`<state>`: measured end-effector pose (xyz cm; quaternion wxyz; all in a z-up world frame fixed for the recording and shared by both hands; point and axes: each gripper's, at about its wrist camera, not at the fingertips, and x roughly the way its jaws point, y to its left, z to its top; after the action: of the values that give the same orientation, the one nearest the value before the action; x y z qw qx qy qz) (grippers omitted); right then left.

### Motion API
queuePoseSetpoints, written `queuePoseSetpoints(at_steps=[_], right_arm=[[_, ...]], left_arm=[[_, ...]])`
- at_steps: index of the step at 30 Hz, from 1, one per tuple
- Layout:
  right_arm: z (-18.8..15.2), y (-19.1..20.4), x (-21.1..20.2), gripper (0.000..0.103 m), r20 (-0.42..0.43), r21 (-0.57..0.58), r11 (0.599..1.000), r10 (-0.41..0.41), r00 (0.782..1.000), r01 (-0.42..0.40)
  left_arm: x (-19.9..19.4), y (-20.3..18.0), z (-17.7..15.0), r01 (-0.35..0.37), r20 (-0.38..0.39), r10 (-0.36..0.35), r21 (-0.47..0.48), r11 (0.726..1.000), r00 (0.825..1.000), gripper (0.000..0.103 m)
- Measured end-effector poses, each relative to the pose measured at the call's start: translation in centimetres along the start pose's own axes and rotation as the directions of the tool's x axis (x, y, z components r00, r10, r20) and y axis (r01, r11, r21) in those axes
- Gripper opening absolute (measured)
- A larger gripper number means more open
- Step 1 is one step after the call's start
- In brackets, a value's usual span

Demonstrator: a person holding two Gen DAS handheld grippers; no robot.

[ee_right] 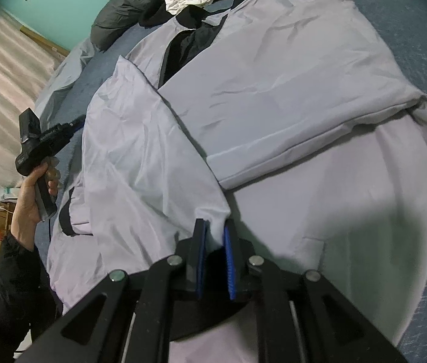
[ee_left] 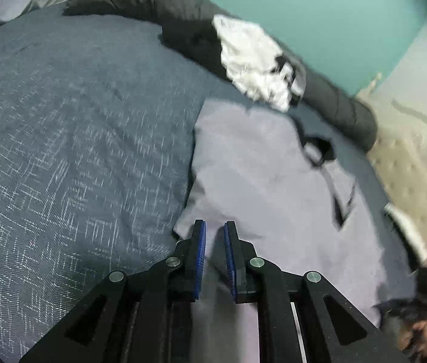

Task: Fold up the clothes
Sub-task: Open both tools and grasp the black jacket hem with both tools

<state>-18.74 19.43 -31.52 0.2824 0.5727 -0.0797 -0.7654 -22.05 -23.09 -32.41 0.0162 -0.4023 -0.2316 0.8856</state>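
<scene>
1. Blue-padded fingers of the right gripper pinch the cuff end of a pale lilac sleeve, the fabric bunched between the pads.
2. Blue pads of the left gripper stand a narrow gap apart with nothing between them, above the near left edge of the lilac jacket.
3. That jacket lies spread on the blue-grey woven bedcover; its other sleeve is folded across the body, the folded edge running straight across the chest.
4. Black collar lining shows at the far end of the jacket.
5. Bare bedcover stretches wide to the jacket's left side in the left wrist view, open and uncluttered.
6. A white crumpled garment rests on a dark grey rolled duvet along the bed's far edge, against the turquoise wall.
7. A hand holds the left gripper's handle beyond the held sleeve.
</scene>
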Motion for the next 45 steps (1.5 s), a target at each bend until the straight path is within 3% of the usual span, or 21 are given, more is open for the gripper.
queuePoseSetpoints(at_steps=[7, 9, 11, 13, 18, 22, 27, 35, 45], right_arm=[[-0.4, 0.2, -2.8, 0.015, 0.047, 0.020, 1.000, -0.008, 0.999, 0.007], [-0.7, 0.2, -4.3, 0.017, 0.070, 0.020, 1.000, -0.022, 0.997, 0.020], [-1.1, -0.1, -5.8, 0.023, 0.096, 0.034, 0.999, -0.028, 0.995, 0.025], [-1.8, -0.8, -7.4, 0.030, 0.117, 0.061, 0.998, -0.017, 0.993, 0.010], [-4.6, -2.3, -10.3, 0.032, 0.130, 0.121, 0.993, -0.020, 0.991, 0.005], [-7.4, -3.7, -12.3, 0.047, 0.127, 0.183, 0.983, -0.021, 0.992, -0.002], [-11.5, -4.8, -13.6, 0.053, 0.075, 0.231, 0.973, -0.039, 0.996, 0.021], [-16.8, -5.0, -13.6, 0.058, 0.010, 0.255, 0.967, -0.032, 0.999, 0.028], [-20.0, -4.5, -12.8, 0.064, -0.029, 0.270, 0.963, -0.002, 1.000, 0.009]], left_arm=[[-3.5, 0.1, 0.2, -0.027, 0.059, 0.028, -0.015, 1.000, 0.998, 0.014], [-4.8, -0.2, -0.1, -0.018, 0.060, 0.019, -0.016, 1.000, 0.998, 0.018], [-6.2, -0.8, -0.4, -0.011, 0.060, 0.011, -0.012, 1.000, 0.998, 0.031], [-7.6, -1.7, -0.9, -0.015, 0.058, 0.015, 0.006, 1.000, 0.998, 0.032], [-11.1, -3.3, -2.5, -0.046, 0.031, 0.044, 0.053, 0.998, 0.999, 0.032], [-13.6, -4.1, -4.2, -0.040, -0.017, 0.041, 0.071, 0.997, 0.999, 0.032], [-15.8, -4.5, -8.0, -0.026, -0.126, 0.036, 0.076, 0.997, 0.991, 0.033], [-18.7, -3.9, -13.9, -0.029, -0.239, 0.037, 0.038, 0.999, 0.970, 0.044], [-18.7, -4.0, -18.9, -0.008, -0.349, 0.016, 0.024, 1.000, 0.937, 0.051]])
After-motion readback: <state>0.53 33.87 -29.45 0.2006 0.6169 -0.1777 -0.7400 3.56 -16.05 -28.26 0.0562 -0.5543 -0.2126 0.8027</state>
